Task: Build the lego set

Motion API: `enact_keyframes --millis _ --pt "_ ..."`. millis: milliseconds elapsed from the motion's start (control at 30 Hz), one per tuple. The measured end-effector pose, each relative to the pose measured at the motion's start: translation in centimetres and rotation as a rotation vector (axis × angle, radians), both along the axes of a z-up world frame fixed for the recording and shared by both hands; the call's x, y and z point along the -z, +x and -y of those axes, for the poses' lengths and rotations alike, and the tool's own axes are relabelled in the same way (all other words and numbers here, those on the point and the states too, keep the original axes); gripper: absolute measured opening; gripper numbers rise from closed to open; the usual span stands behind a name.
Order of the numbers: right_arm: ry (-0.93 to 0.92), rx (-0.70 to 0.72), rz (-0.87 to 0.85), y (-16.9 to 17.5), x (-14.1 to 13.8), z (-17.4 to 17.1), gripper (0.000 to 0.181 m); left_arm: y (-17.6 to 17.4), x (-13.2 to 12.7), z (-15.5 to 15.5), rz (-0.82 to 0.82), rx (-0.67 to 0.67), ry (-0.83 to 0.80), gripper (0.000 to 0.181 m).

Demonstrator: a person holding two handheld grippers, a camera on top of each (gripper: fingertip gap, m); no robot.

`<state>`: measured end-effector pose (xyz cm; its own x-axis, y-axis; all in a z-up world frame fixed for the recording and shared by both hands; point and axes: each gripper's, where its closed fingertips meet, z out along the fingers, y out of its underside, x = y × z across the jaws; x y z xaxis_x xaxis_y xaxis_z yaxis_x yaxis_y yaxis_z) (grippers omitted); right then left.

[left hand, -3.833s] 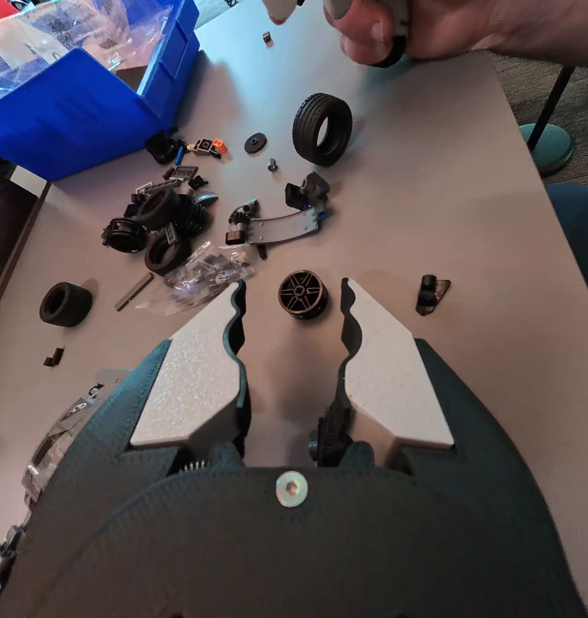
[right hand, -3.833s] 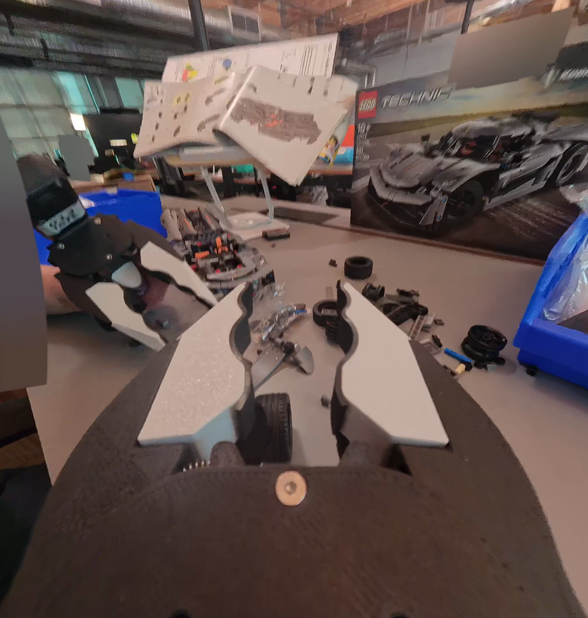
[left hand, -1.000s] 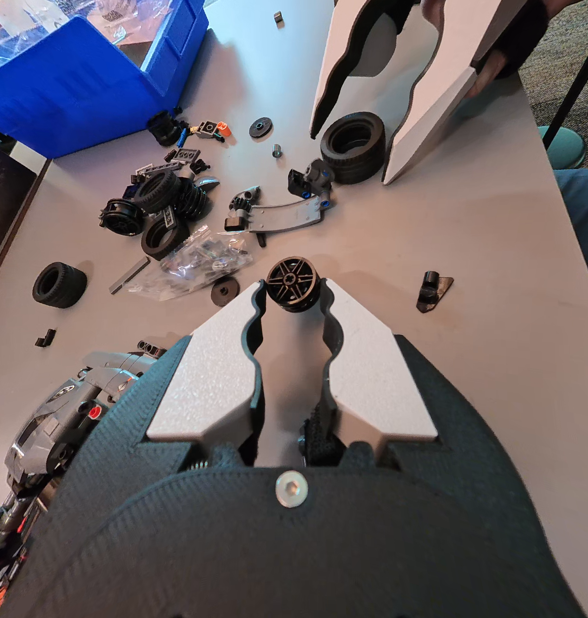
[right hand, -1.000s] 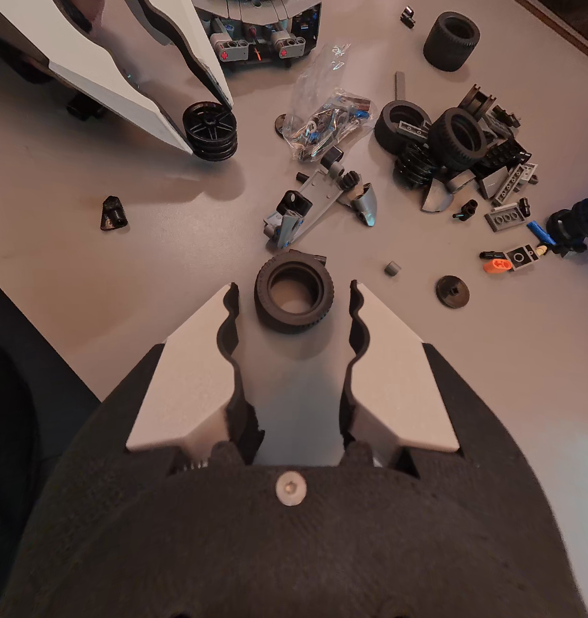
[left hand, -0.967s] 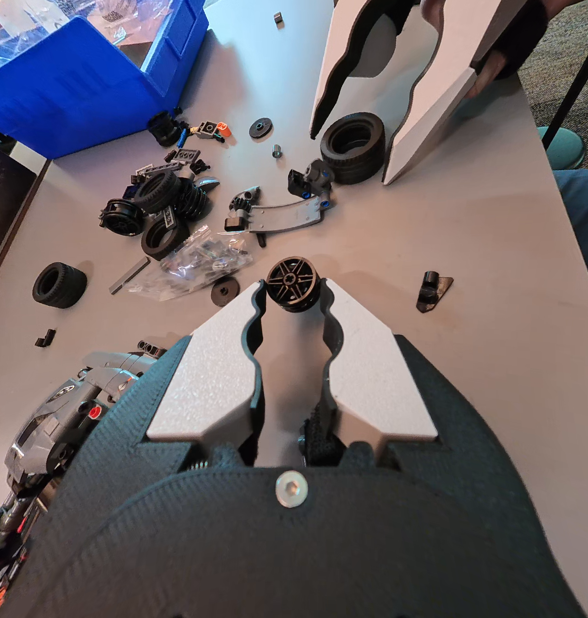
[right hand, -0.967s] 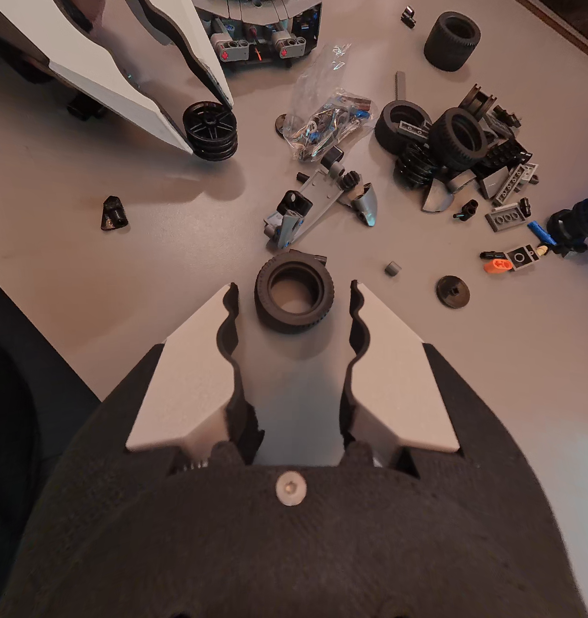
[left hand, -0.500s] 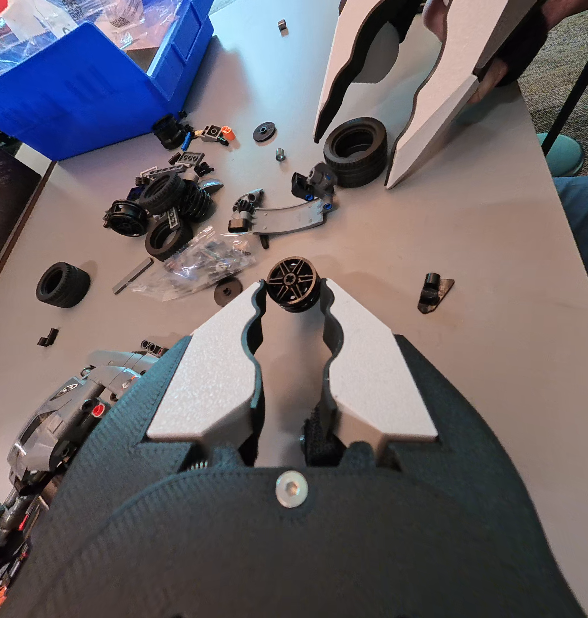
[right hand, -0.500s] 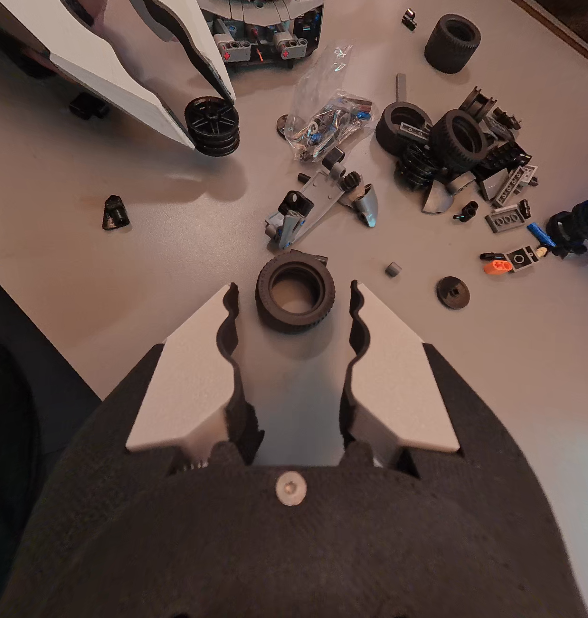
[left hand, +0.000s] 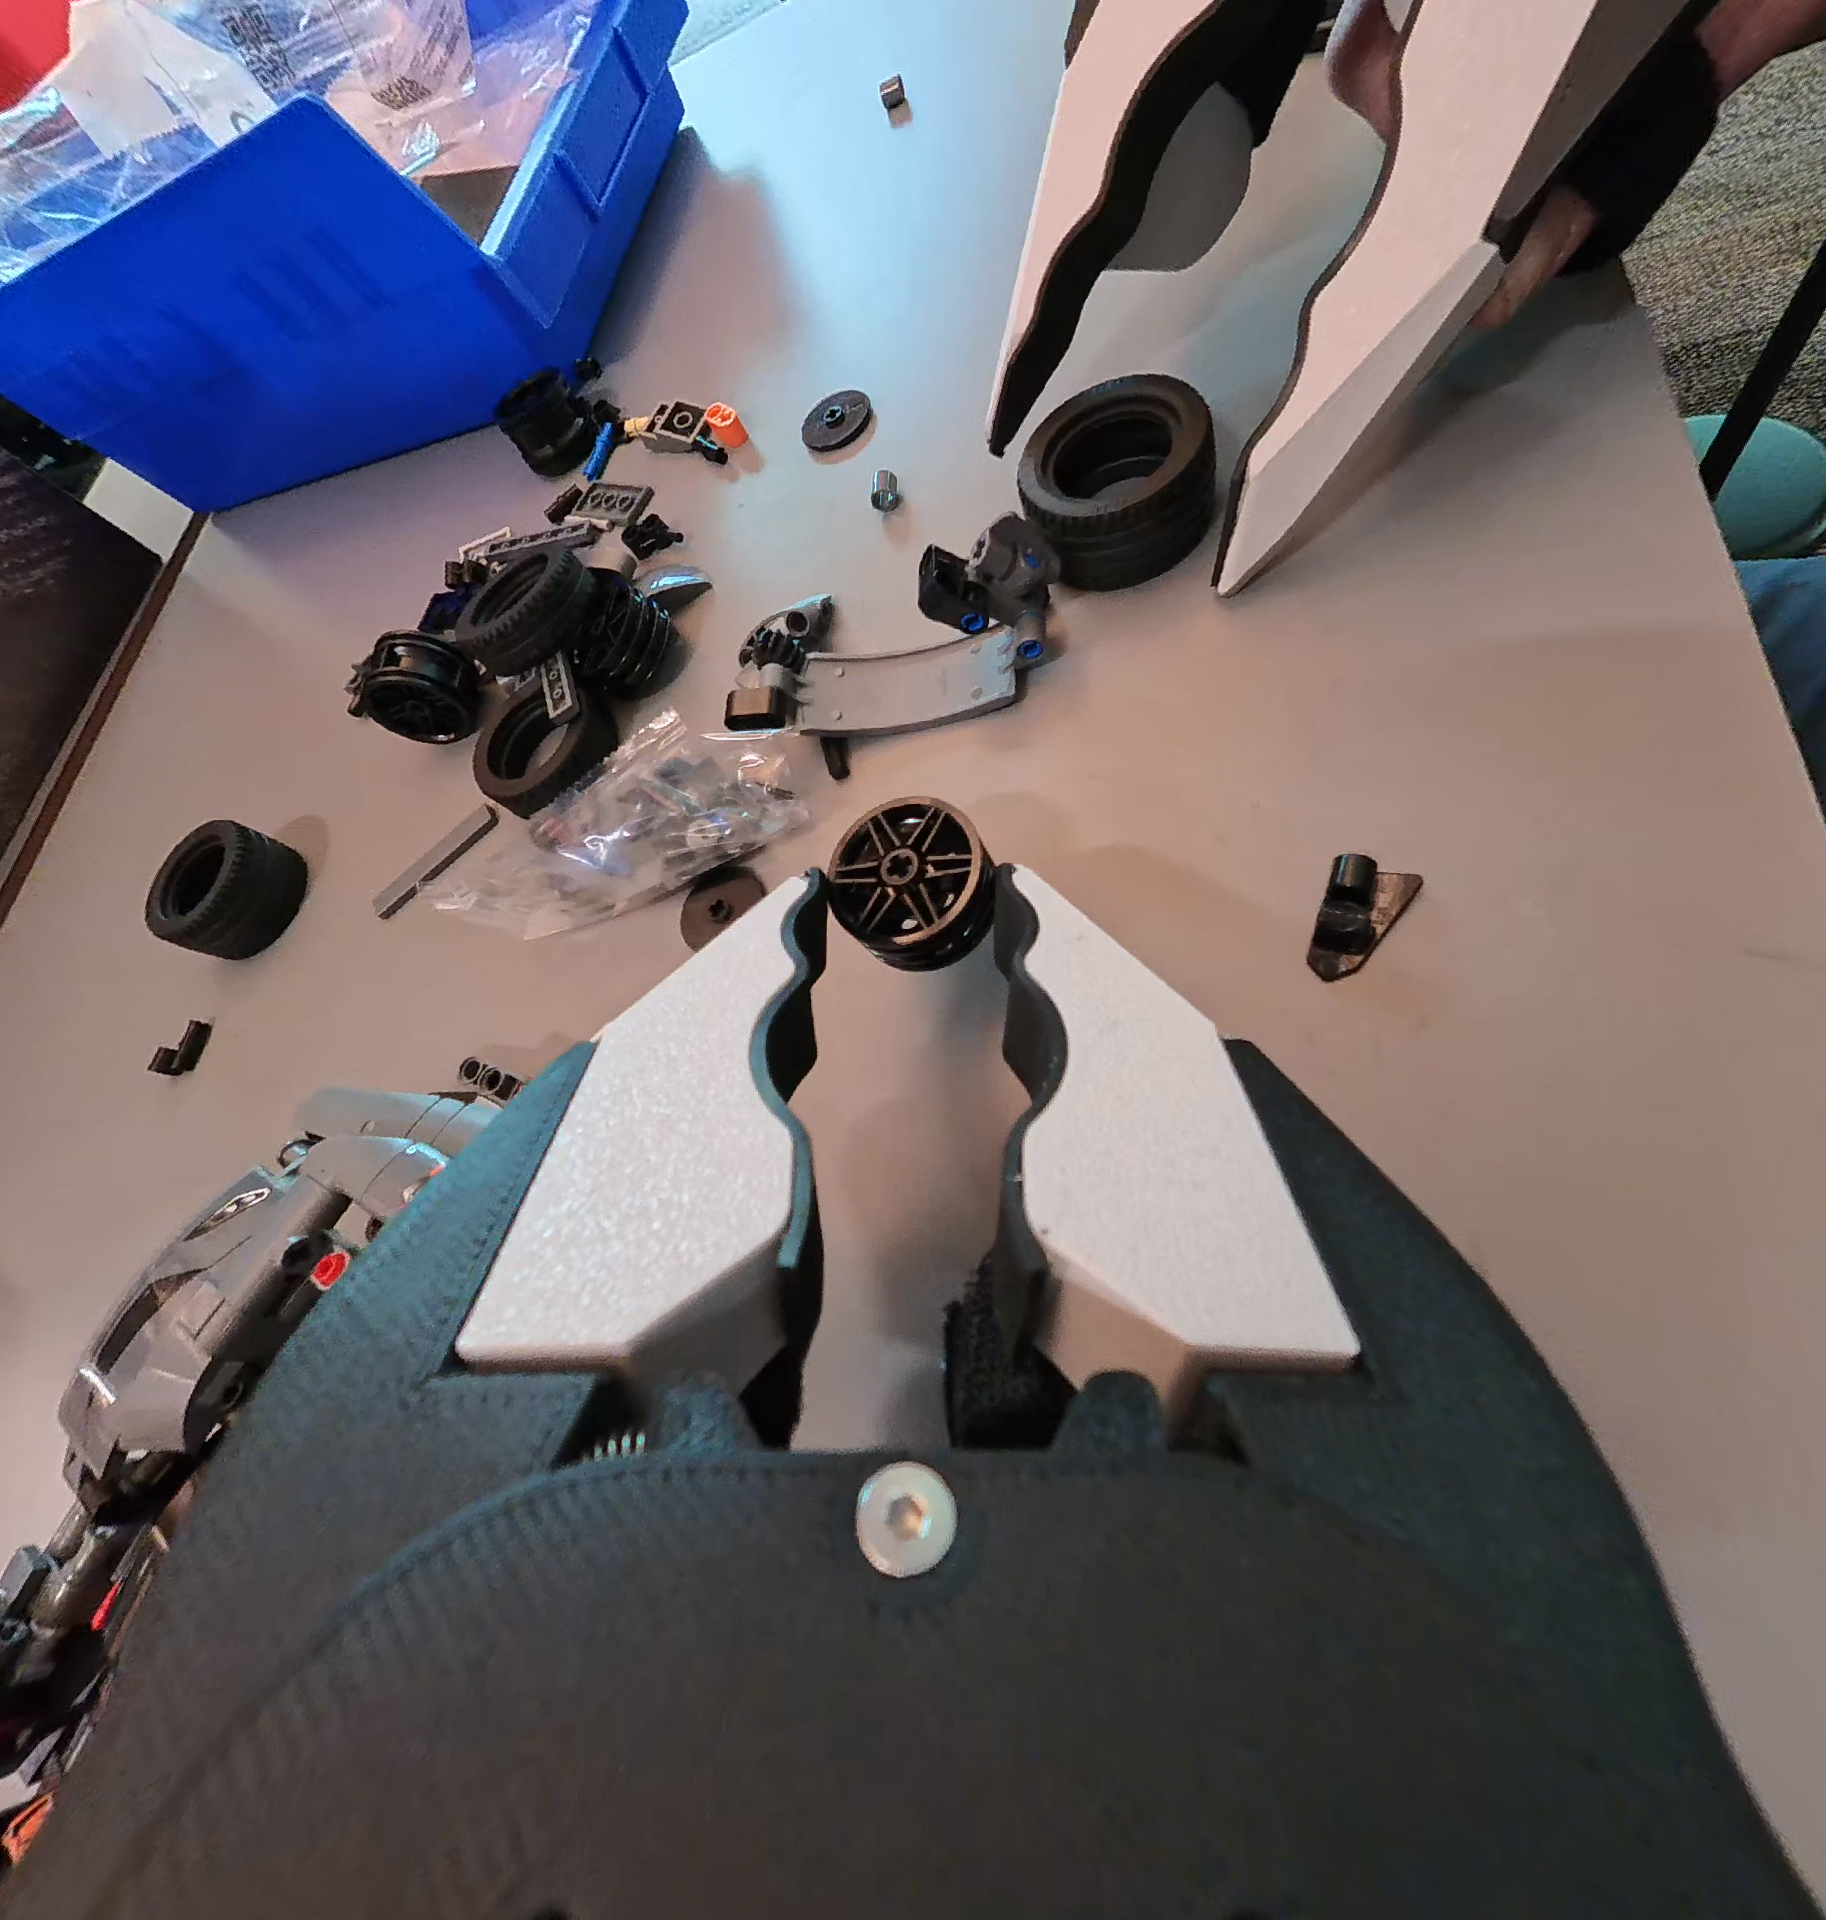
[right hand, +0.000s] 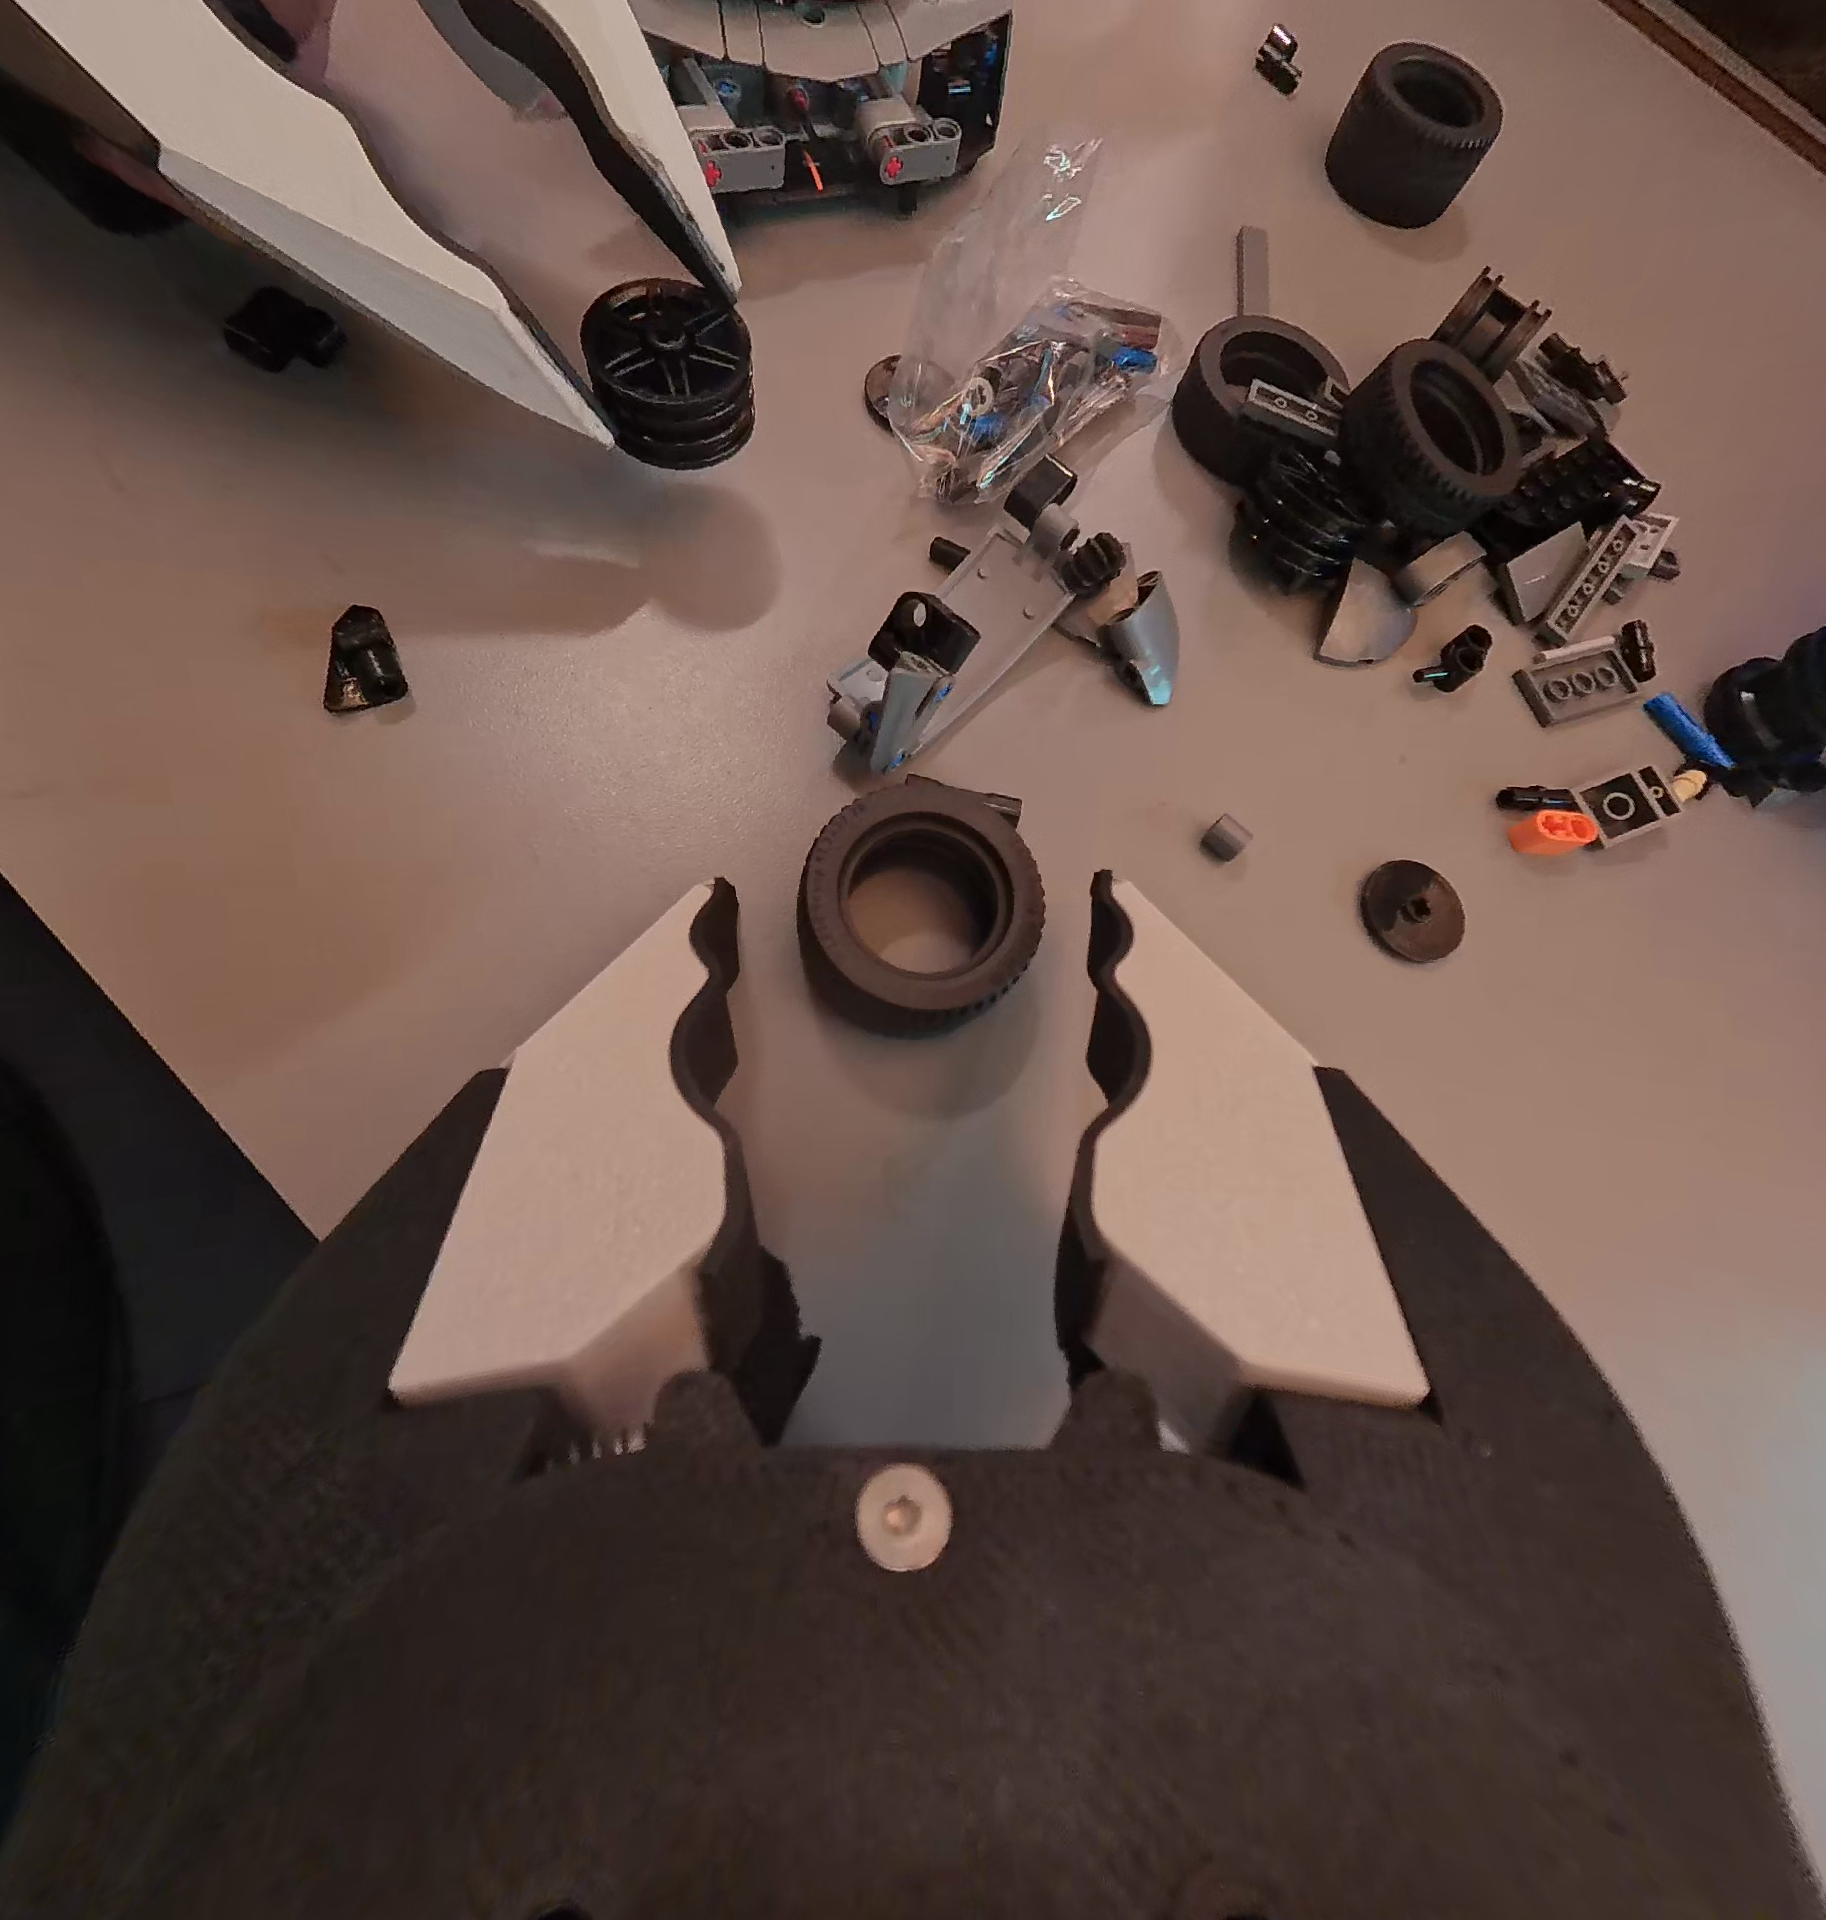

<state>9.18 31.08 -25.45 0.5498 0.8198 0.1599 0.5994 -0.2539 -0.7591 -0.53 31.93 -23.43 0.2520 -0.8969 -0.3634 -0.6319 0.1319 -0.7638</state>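
My left gripper (left hand: 907,891) is shut on a black spoked wheel rim (left hand: 904,873), pinched at its fingertips just above the grey table (left hand: 1408,1195). It also shows in the right wrist view (right hand: 670,364) at the top left, with the rim (right hand: 670,379) in it. My right gripper (right hand: 911,888) is open, with its fingertips on either side of a black tyre (right hand: 924,1003) lying flat on the table, not touching it. In the left wrist view the right gripper (left hand: 1111,520) straddles that tyre (left hand: 1122,520) at the far side.
A pile of tyres and small parts (left hand: 535,665), a plastic bag of pieces (left hand: 660,821) and a grey curved panel assembly (left hand: 909,686) lie mid-table. A blue bin (left hand: 265,291) stands far left. The part-built grey car (left hand: 223,1278) is near left. A small black piece (left hand: 1356,914) lies right. The small black piece (left hand: 1356,914) is about 6 centimetres from my left fingertips. It turns up in the right wrist view (right hand: 337,634) as well.
My left gripper closed on the rim between 3.8 s and 1 s ago and has since drifted slightly with it. My right gripper came down over the tyre and has held still.
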Motion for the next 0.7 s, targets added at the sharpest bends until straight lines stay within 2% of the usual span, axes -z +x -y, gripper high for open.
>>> enact_keyframes --millis 700 --pt "0.009 0.000 0.003 -0.01 -0.02 0.00 0.066 -0.15 -0.32 -0.16 0.010 -0.005 0.012 0.030"
